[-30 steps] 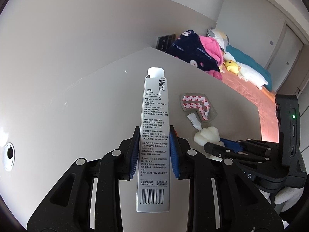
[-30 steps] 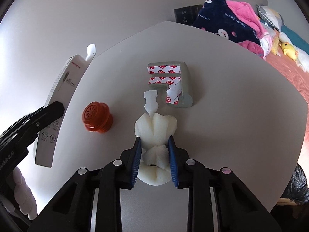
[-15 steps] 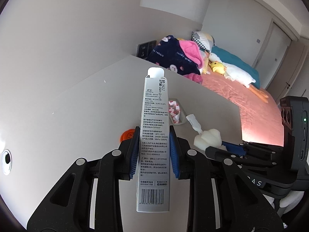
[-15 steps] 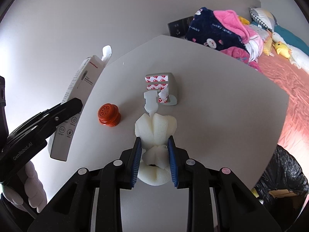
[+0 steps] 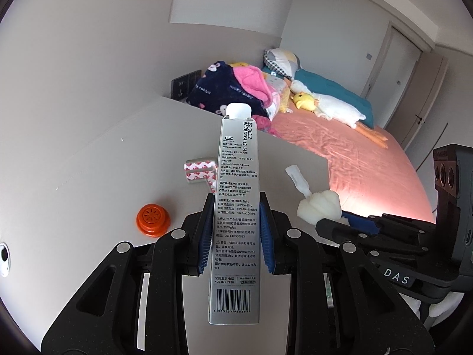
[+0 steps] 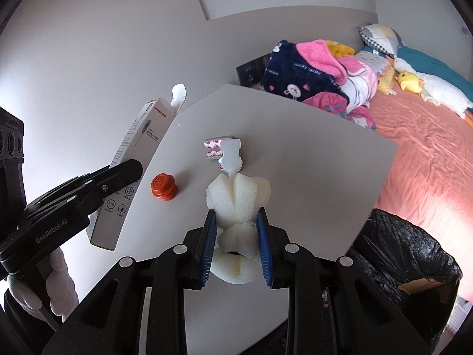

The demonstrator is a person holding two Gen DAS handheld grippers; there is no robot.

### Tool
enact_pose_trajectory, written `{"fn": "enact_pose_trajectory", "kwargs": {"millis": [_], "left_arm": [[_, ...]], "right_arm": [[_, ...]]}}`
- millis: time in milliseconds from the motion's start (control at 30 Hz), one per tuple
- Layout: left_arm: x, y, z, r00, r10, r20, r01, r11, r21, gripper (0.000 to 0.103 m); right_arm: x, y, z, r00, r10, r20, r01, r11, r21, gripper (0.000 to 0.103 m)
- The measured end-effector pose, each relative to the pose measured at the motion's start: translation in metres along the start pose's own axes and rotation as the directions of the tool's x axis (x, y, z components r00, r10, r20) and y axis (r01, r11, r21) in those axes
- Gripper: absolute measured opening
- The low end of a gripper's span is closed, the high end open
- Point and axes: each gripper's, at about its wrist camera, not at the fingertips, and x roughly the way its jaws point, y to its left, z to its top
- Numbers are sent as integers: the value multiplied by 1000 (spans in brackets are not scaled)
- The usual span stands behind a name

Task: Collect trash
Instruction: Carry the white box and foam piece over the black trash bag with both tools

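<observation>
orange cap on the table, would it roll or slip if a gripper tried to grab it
The orange cap sits flat on its wide flange, so it probably stays put until nudged. Its round, stepped body may let it slide out from between the jaws unless gripped at the narrower waist. Tipped on edge, it would likely roll across the smooth table.

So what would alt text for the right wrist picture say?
Right tongs squeeze a white foam piece above a white table. At left, other tongs hold a thermometer box; a black-lined trash bin stands lower right.
</observation>
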Motion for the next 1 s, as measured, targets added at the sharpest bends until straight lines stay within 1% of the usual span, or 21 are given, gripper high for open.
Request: {"fn": "enact_pose_trajectory", "kwargs": {"millis": [467,833,1000], "left_arm": [[-2,-60,5,994,-107,6,106,990,93,28],[2,-97,2,984,-179,-15,179,971,160,28],[5,-112,2,977,-212,-23,213,959,187,28]], "right_arm": [[-52,-35,-18,994,-73,78,68,996,63,28],[-85,-60,-37,983,-141,117,125,984,129,28],[-103,-71,-47,974,-180,135,158,974,165,28]]}}
